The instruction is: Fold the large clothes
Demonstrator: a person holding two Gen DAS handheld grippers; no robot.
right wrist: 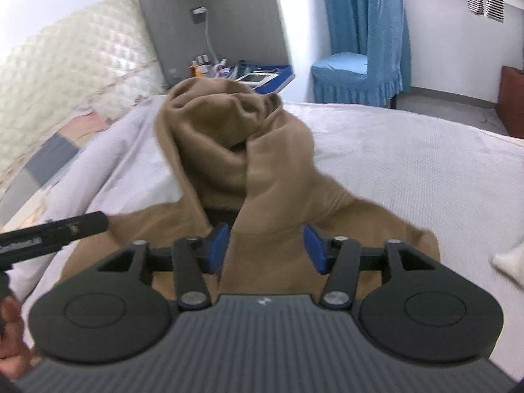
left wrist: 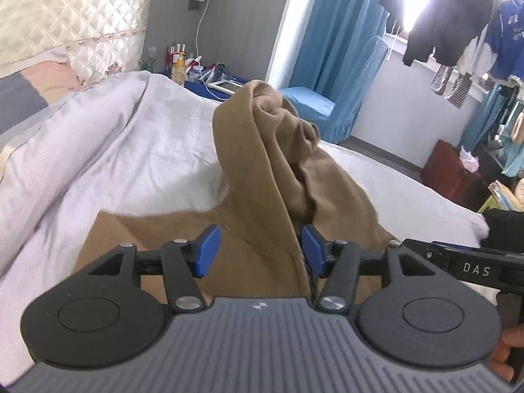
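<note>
On the bed point(left wrist: 98, 150), both tools, left tool point(left wrist: 258, 250) and right tool point(right wrist: 266, 249), stand apart and hold nothing, so each should next pinch a flat edge of the brown hoodie point(right wrist: 229, 163) gently.

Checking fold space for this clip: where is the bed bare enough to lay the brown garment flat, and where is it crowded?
Bare white bedspread lies right of the brown garment, toward the blue chair. Left of it the rumpled duvet fills the space up to the headboard. The nightstand is cluttered.
</note>
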